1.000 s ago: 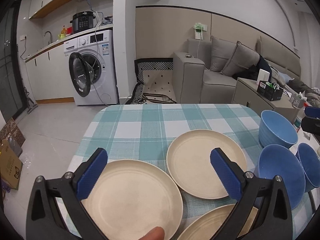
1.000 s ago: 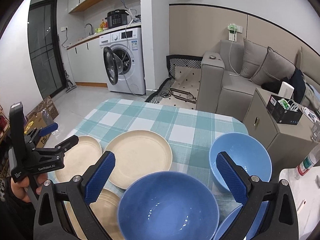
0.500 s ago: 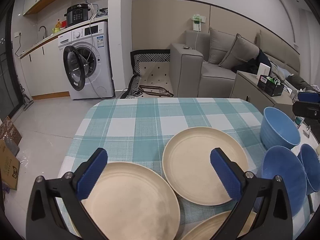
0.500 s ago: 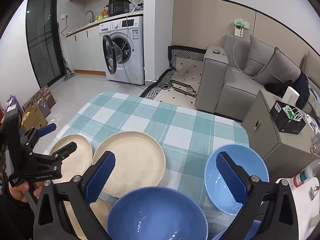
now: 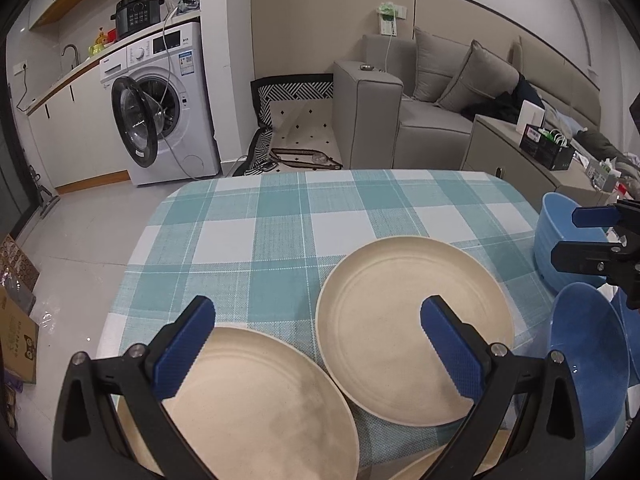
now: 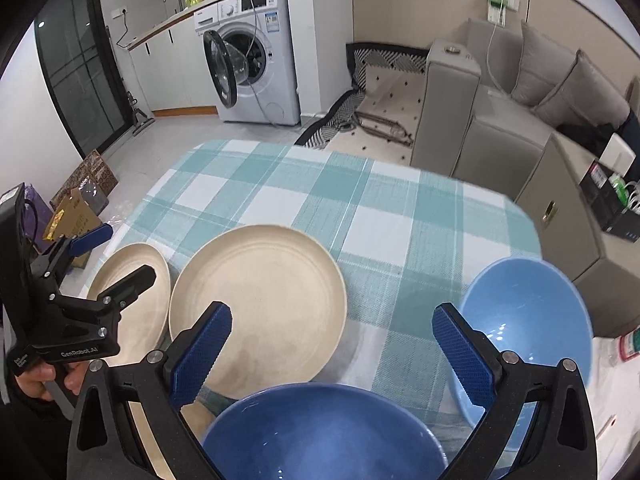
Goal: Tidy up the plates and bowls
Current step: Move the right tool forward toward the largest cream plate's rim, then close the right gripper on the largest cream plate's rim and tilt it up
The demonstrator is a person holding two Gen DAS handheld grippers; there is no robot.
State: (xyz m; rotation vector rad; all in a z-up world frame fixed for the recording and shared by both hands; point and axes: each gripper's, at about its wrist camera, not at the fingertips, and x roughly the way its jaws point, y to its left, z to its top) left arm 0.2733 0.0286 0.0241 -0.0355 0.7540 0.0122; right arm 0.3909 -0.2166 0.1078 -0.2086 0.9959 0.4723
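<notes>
Three cream plates (image 5: 416, 328) on checked tablecloth (image 5: 280, 232); washing machine (image 5: 160, 104) behind.

2 cream plates (image 5: 416, 328) btwn open jaws

White lettering reading "GenRobot.AI" runs along the black body of the left tool (image 6: 110, 256), seen from the right wrist camera. A second line of print on the same body, the blue-and-white sticker on the washing machine (image 6: 256, 46) and the markings on the cardboard box (image 5: 16, 340) on the floor are too small or blurred to read
</notes>
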